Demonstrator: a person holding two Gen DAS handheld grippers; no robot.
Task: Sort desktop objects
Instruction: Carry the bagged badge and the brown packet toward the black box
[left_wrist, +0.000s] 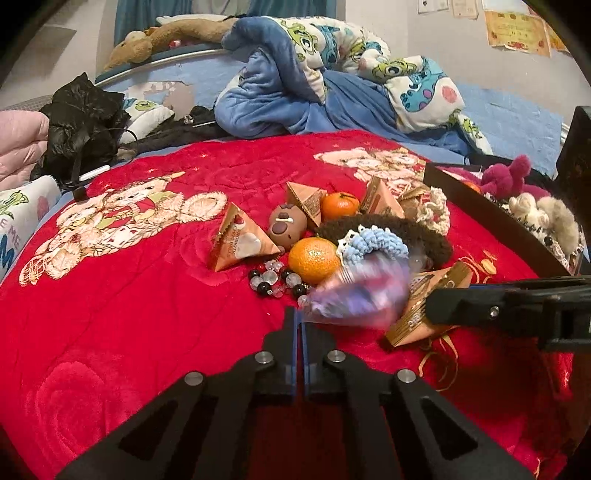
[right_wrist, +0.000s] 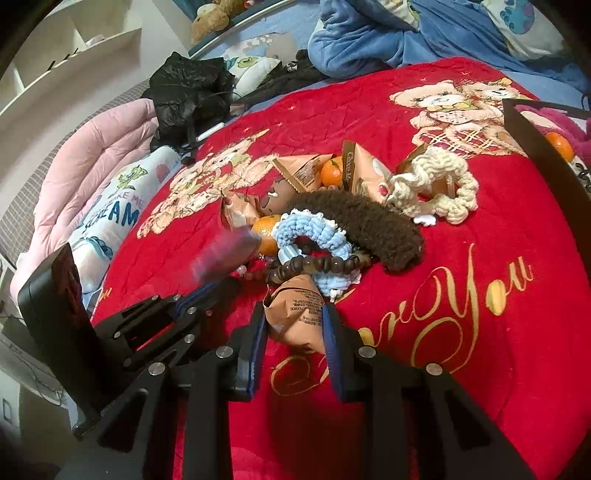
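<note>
Red plush blanket (right_wrist: 480, 332) bears the clutter; the right gripper (right_wrist: 295, 328) pinches a near tan pyramid snack packet (right_wrist: 295, 314), best lifted straight, while the left gripper (left_wrist: 299, 325), jaws pressed together, grips a blurred wrapper (left_wrist: 354, 295).

Right gripper (right_wrist: 294, 325) fingers (right_wrist: 258, 332) clamp orange snack packet (right_wrist: 297, 317) on red blanket (right_wrist: 480, 332); blue scrunchie (right_wrist: 314, 236) beyond.

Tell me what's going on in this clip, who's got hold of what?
A person is sorting a pile of small things on a red blanket with two handheld claws. The left claw is pinched shut on the edge of a blurred, purplish clear packet. The right claw is closing around an orange triangular snack packet. Tangerines, scrunchies and bead bracelets still lie in the pile; a dark tray at the right already holds plush items.
</note>
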